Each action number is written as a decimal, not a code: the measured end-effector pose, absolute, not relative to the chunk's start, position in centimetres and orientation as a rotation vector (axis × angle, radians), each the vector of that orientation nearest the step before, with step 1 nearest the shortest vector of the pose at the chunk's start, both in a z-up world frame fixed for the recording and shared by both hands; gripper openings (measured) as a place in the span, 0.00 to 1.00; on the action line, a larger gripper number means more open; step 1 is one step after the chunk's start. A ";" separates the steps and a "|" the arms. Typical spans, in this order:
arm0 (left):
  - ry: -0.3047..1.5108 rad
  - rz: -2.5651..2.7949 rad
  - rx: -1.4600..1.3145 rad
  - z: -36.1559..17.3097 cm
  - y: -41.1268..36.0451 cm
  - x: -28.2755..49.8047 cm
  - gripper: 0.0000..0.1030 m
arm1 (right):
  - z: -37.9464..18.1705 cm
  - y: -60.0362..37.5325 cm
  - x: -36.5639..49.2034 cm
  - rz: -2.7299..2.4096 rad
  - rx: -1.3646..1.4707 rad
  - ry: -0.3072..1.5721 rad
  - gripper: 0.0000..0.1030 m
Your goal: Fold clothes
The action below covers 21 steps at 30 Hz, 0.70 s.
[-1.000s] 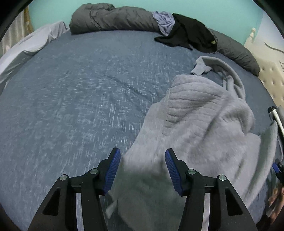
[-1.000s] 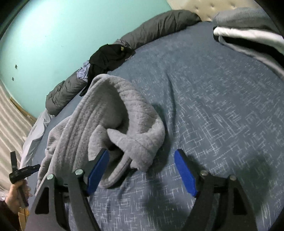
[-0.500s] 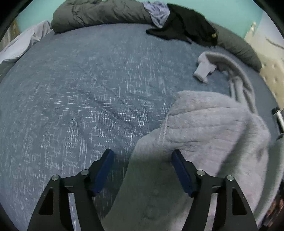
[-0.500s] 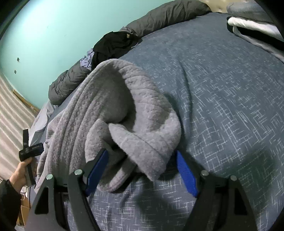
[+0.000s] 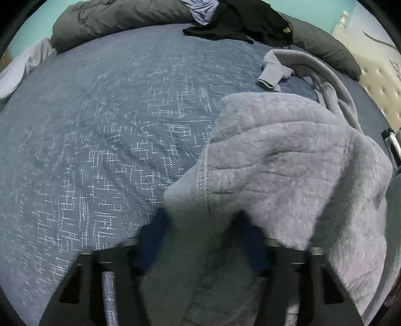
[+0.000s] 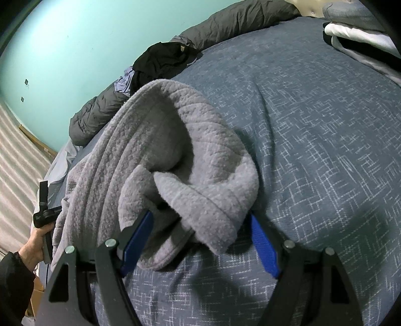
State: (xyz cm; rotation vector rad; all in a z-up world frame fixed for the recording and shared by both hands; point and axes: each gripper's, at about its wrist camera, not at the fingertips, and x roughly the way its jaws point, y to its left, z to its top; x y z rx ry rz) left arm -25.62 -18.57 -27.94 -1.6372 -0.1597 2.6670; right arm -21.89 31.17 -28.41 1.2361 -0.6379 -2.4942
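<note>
Bed (image 5: 100,125) carries my grey fleece garment (image 5: 288,155) at right of the left view, bunched and unfolded. Folding barely begun, I judge. My left hand-held gripper (image 5: 203,240) is closing on its hem; my right hand-held gripper (image 6: 200,240) stands wide around a rolled edge, not gripping.

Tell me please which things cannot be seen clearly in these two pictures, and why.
- Left gripper, left wrist view: its closing fingers are smeared by blur; the grey fleece garment lies between them, contact unclear.
- Grey fleece garment, right wrist view: its bulk hides whether the right gripper pads touch it.
- Folded clothes, right wrist view: cut off by the picture edge.
- Black garment, left wrist view: crumpled, type unclear.
</note>
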 end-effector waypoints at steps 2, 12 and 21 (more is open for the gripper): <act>-0.160 2.675 -1.612 -27.5 -18.5 -25.2 0.20 | -28.6 31.5 -21.8 -2.494 1.235 -0.640 0.76; -0.127 2.892 -1.445 -21.3 -22.4 -22.0 0.12 | -28.8 31.9 -22.3 -2.497 1.215 -0.640 0.76; -0.175 3.077 -1.467 -16.7 -30.8 -19.8 0.12 | -28.4 32.7 -21.8 -2.493 1.152 -0.629 0.76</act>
